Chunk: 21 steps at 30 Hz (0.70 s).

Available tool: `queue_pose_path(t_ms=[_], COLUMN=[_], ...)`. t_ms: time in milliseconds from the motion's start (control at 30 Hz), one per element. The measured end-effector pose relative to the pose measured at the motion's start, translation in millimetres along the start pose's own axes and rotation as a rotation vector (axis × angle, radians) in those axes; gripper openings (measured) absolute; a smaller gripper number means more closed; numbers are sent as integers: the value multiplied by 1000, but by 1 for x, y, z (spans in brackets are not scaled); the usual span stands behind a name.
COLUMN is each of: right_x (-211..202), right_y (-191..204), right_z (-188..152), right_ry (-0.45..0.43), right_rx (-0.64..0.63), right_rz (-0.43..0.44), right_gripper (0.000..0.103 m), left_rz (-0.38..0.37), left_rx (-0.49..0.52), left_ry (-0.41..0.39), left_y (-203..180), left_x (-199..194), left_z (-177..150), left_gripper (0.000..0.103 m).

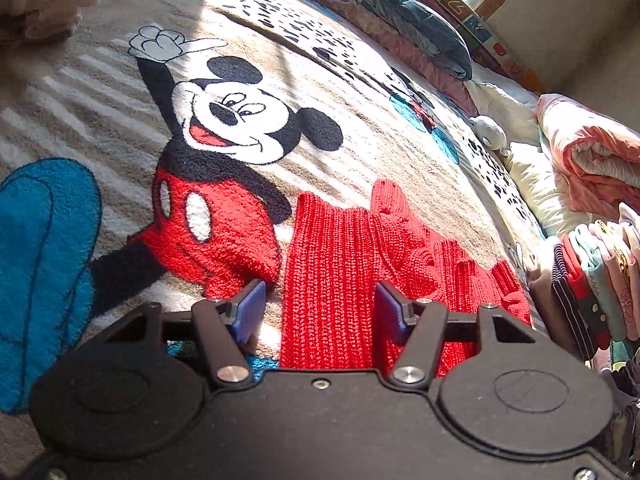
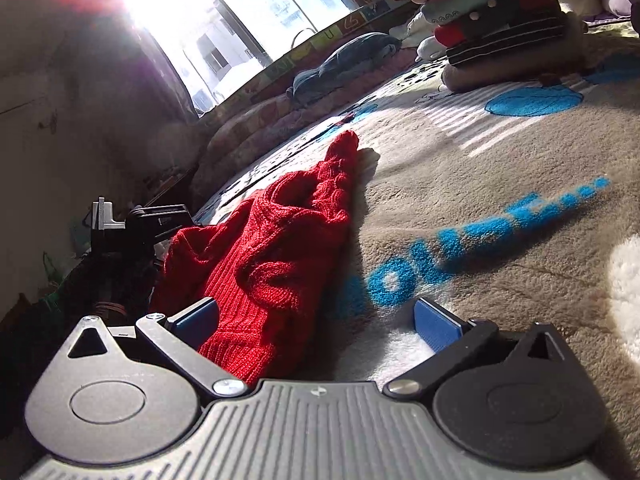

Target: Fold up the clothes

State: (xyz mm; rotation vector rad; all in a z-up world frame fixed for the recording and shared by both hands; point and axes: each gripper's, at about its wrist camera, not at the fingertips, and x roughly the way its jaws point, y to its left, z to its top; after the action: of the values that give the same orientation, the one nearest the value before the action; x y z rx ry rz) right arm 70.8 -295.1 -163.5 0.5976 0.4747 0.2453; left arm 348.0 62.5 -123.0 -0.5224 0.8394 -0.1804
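Left wrist: open-jawed left gripper point(image 1: 318, 310) over red sweater point(image 1: 352, 264)

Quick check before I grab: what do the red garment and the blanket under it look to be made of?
Red garment: chunky knit, likely wool or acrylic yarn; vertical ribs and cable twists show, matte finish.
Blanket: plush fleece, probably synthetic; short fuzzy pile with a printed cartoon mouse, soft and non-shiny. Fibre content cannot be confirmed by look.
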Motion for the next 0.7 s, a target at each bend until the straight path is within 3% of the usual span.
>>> queue_pose_path(t_ms=[100,167,200,233,467,700], right_x=[0,0,0,0,-1,-3], right_y=[0,1,1,1,3,4], right_z=[0,-1,-1,-1,-3,-4], right_ry=[-1,-2,-2,-2,-4,-5], right_rx=[-4,-7,-9,-11,-26,-41], right_rz=[-1,-1,-2,-2,-6,-12], right_gripper=[103,103,103,103,103,103], left_rz=[32,37,38,36,41,96], left_rx=[27,29,26,33,116,123], left_ry=[1,-1,-5,-16,-136,-234], left_y=[-3,-3,-2,-3,-12,14], left_x=[7,6,4,-1,-50,-102], left_z=[6,8,8,8,7,14], left_gripper=[33,23,10,7,5,5])
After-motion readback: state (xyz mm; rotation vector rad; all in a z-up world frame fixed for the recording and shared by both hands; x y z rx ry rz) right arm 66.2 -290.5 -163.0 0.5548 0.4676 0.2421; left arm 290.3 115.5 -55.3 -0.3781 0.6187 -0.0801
